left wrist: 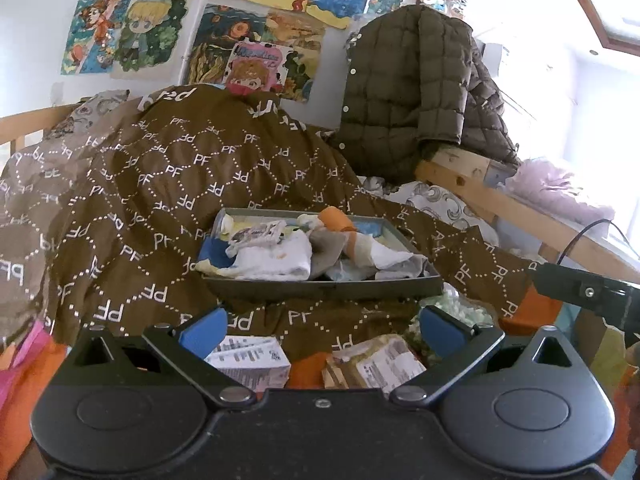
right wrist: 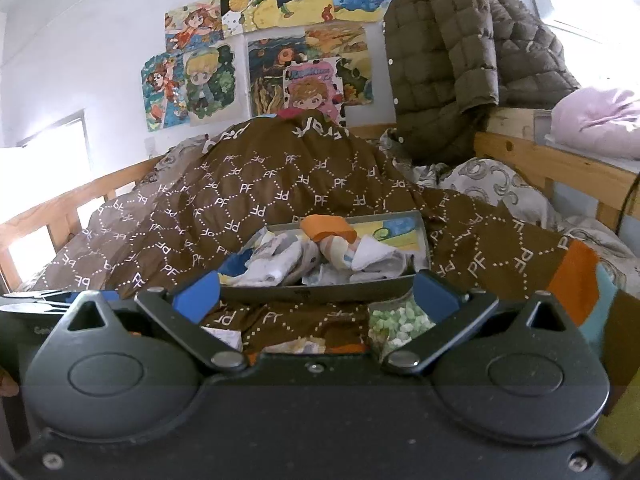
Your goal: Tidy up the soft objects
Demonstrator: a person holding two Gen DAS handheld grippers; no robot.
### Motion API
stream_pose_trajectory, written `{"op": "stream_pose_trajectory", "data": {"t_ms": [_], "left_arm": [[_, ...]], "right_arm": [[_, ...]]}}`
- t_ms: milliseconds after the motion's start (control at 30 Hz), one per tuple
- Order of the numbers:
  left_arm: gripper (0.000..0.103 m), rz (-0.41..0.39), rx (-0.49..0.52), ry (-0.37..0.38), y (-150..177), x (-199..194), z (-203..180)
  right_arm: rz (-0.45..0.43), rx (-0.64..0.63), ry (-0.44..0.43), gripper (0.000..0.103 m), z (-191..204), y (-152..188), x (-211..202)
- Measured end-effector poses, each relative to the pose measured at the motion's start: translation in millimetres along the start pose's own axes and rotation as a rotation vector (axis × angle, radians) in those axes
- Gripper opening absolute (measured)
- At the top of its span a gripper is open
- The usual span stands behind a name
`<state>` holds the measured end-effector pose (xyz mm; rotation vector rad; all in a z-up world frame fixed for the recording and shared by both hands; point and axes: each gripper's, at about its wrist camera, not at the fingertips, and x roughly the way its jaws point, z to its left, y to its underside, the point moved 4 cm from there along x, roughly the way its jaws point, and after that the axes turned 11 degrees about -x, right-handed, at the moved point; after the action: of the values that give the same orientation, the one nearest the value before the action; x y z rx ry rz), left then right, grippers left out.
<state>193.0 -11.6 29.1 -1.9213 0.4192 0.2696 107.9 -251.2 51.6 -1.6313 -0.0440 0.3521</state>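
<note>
Tray point(left wrist: 320, 286) bottom mostly buried under socks point(left wrist: 276, 260).

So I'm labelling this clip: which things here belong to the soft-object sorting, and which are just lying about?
Part of the job:
- grey tray
- small white and orange cloth items heaped in it
- left claw and right claw, both open and empty

Just lying about:
- brown patterned duvet
- quilted jacket
- wall drawings
- labelled packets
</note>
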Motion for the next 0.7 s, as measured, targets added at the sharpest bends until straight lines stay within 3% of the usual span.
{"op": "stream_pose_trajectory", "data": {"t_ms": [300,700], "left_arm": [[0.102,-0.018,-0.047,-0.017,9.1,-18.2,4.5],[0.102,0.002,-0.159,-0.154,39.2,-49.2,22.9]], "right_arm": [[-0.015,0.01,0.046,0.102,9.4,3.3,-24.2],[0.001,0.063,0.109,0.102,18.5,32.4,-42.7]]}}
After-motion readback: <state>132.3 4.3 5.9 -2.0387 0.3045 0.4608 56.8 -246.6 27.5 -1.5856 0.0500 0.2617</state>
